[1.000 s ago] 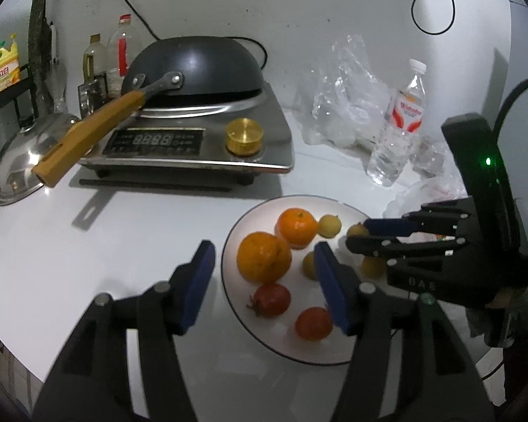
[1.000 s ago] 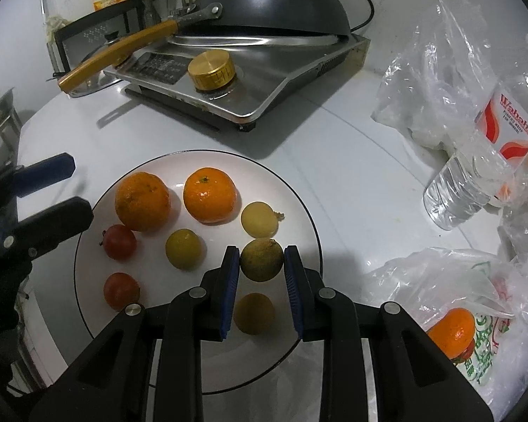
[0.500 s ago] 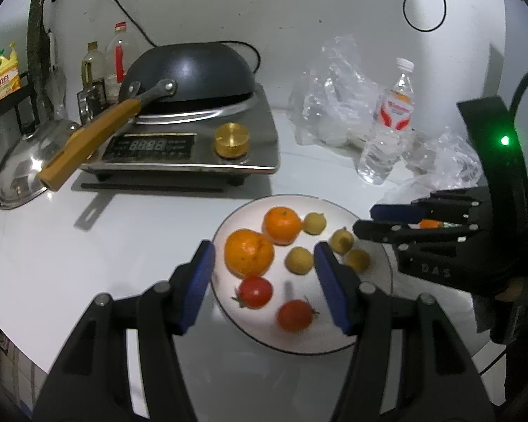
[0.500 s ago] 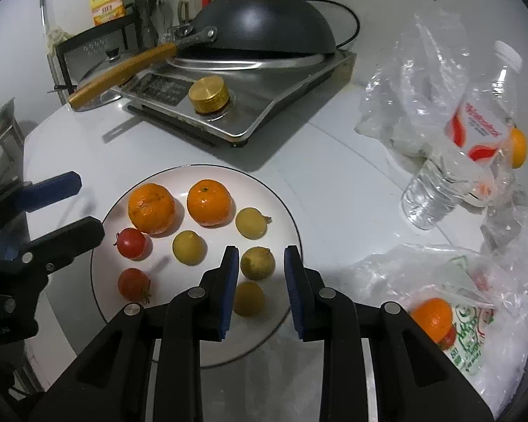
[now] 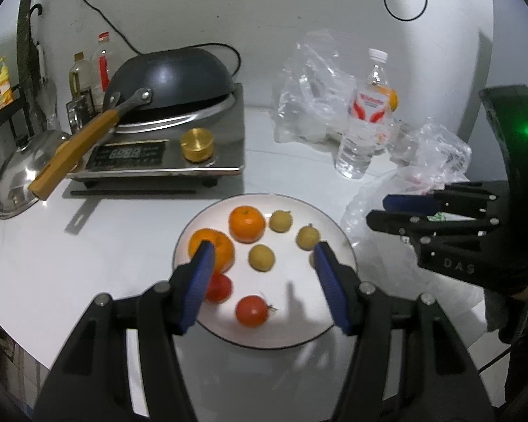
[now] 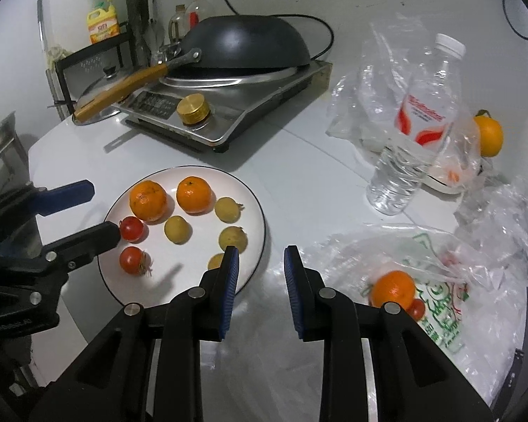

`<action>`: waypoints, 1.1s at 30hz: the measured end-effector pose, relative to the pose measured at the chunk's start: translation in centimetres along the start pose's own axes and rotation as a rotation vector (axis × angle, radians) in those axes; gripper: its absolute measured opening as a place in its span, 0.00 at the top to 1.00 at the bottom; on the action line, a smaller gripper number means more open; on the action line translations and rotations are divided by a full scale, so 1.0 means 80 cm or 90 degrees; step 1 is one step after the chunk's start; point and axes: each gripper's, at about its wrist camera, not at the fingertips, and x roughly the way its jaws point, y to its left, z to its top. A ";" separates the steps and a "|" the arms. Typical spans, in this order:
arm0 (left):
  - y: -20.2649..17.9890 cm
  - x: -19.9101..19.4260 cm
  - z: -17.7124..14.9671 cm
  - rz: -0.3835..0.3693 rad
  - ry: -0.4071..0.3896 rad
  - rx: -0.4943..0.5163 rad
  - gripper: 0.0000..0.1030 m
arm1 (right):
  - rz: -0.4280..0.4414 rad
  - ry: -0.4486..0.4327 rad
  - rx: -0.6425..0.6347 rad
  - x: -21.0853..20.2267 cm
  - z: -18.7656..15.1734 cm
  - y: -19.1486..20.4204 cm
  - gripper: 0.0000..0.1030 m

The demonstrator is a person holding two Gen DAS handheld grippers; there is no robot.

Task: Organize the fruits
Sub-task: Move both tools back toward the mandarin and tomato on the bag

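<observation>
Pulling back from the plate, the right gripper is seen narrowed and empty; left gripper half-open, empty. Bagged orange lies at four o'clock, probably next.

Both grippers are built of matte black plastic links joined by silver round-headed screws, and each finger is faced with a ribbed blue pad. On the right gripper, pale raised lettering is moulded into the body and a green light is lit on its housing.
</observation>
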 end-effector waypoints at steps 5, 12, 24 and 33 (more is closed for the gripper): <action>-0.022 -0.002 0.002 -0.001 0.002 0.018 0.42 | -0.001 -0.008 0.012 -0.016 -0.011 -0.014 0.73; -0.062 -0.002 0.007 -0.007 0.002 0.050 0.42 | -0.007 -0.020 0.031 -0.038 -0.030 -0.043 0.73; -0.123 0.012 0.018 -0.017 0.016 0.094 0.42 | -0.010 -0.033 0.076 -0.058 -0.065 -0.102 0.73; -0.161 0.027 0.022 -0.026 0.030 0.115 0.42 | -0.007 -0.027 0.096 -0.055 -0.086 -0.137 0.73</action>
